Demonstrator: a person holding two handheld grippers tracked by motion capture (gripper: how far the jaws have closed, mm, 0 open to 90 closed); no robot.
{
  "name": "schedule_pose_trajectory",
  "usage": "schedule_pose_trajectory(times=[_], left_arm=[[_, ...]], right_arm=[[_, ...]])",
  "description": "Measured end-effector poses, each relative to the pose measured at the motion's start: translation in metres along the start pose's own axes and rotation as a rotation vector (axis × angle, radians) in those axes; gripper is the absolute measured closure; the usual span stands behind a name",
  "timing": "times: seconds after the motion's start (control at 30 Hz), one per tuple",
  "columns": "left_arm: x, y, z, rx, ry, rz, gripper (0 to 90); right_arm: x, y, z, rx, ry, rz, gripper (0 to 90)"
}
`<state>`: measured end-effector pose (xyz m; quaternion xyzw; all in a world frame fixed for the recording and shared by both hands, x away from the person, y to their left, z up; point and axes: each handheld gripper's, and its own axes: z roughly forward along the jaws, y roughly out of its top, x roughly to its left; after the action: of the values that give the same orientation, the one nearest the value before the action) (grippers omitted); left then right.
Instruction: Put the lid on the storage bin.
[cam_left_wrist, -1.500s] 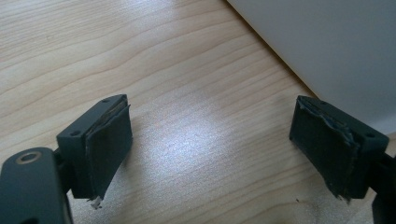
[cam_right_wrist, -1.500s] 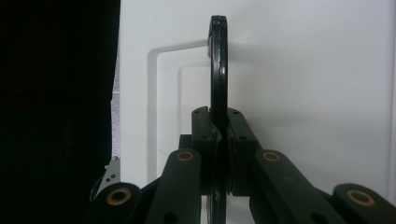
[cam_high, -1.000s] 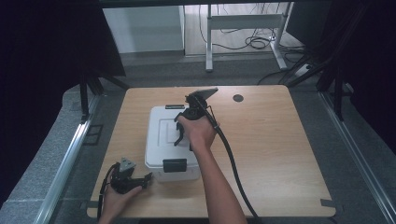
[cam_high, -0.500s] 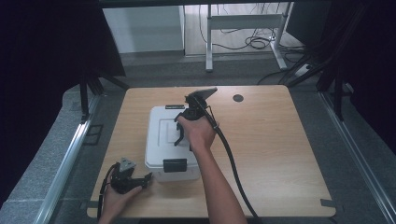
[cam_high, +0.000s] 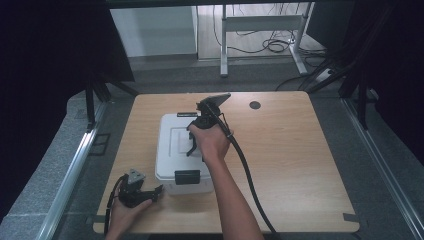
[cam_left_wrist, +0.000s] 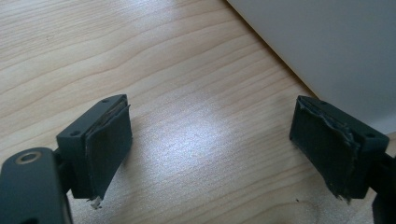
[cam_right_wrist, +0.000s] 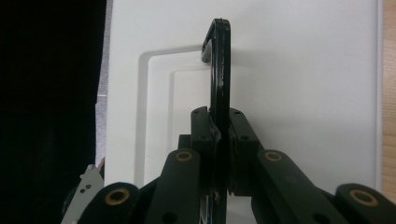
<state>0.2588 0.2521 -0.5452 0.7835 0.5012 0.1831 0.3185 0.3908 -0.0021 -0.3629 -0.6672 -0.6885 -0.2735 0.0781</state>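
A white lidded box (cam_high: 172, 135) stands on the wooden table (cam_high: 300, 160), left of centre. Its thin black carrying handle (cam_right_wrist: 220, 70) is raised over the lid (cam_right_wrist: 303, 84), and my right gripper (cam_right_wrist: 220, 135) is shut on that handle from above. From the high view the right gripper (cam_high: 194, 141) sits over the lid's middle under the person's hand. My left gripper (cam_high: 159, 189) lies low near the table's front left, beside the box's front corner. Its jaws are open over bare wood (cam_left_wrist: 210, 140), and the box wall (cam_left_wrist: 336, 51) lies just beyond the right jaw.
A black latch (cam_high: 187, 176) sits on the box's front face and a black fitting (cam_high: 186, 114) at its back edge. A dark round hole (cam_high: 255, 105) marks the table's far side. The right gripper's cable (cam_high: 247, 175) trails toward the front edge. Bare wood stretches right of the box.
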Motion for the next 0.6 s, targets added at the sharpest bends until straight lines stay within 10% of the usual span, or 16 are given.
schedule_pose_trajectory(times=[0.6], left_arm=[[0.000, 0.000, 0.000, -0.002, 0.001, 0.000, 12.9]], right_arm=[[0.013, -0.005, -0.002, -0.003, -0.015, -0.016, 84.3]])
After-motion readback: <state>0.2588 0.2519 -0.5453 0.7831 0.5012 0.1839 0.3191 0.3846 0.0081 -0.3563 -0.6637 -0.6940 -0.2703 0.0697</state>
